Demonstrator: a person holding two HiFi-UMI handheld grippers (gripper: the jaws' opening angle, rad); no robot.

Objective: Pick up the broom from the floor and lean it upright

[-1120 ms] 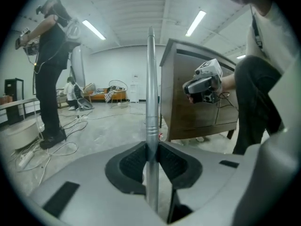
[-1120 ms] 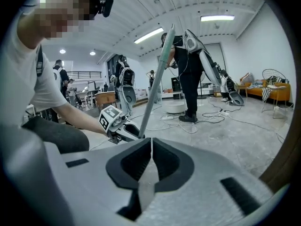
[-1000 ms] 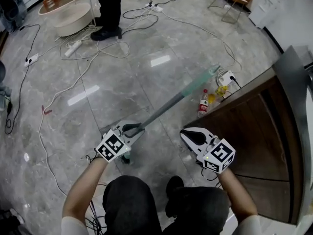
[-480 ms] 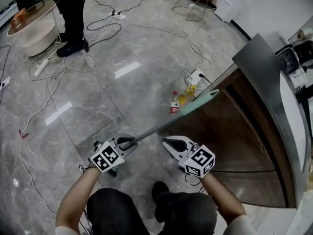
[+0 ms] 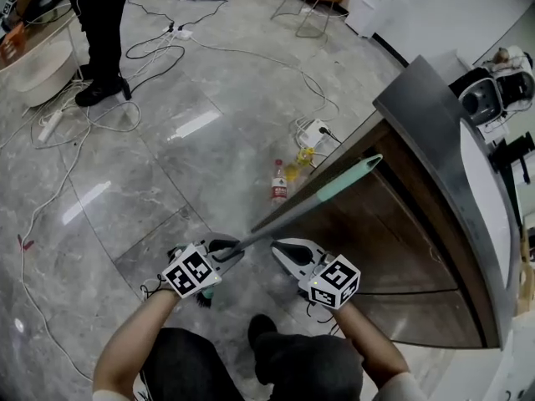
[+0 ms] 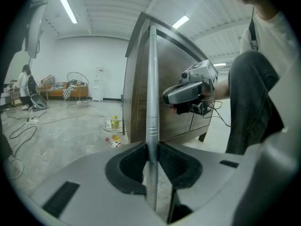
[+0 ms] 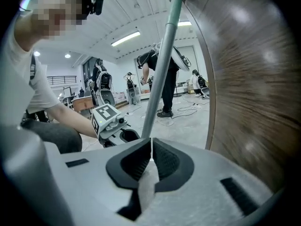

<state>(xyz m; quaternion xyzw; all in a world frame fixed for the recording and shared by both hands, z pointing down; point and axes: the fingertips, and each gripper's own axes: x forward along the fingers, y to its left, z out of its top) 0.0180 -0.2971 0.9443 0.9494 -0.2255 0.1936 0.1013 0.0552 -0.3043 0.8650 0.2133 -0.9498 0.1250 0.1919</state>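
The broom's grey handle [image 5: 284, 214] slopes up to the right from my left gripper [image 5: 224, 251], which is shut on its lower part. Its teal end [image 5: 355, 174] lies in front of the wooden cabinet's side; whether they touch I cannot tell. The broom's head is hidden below that gripper. In the left gripper view the handle [image 6: 151, 93] runs straight up between the pads of the left gripper [image 6: 151, 160]. My right gripper [image 5: 282, 247] hangs just right of the handle, shut and empty. From the right gripper [image 7: 150, 160] the handle [image 7: 162, 74] rises just beyond its closed jaws.
A tall wooden cabinet [image 5: 401, 224] with a grey top fills the right side. Two bottles [image 5: 279, 182] and a power strip [image 5: 311, 129] lie on the floor by its corner. Cables [image 5: 167, 53] trail across the grey tiles. A person [image 5: 100, 23] stands at the far left.
The broom handle has swung to the right, from over the open floor to in front of the cabinet. Both grippers have moved along with it, the left one still gripping.
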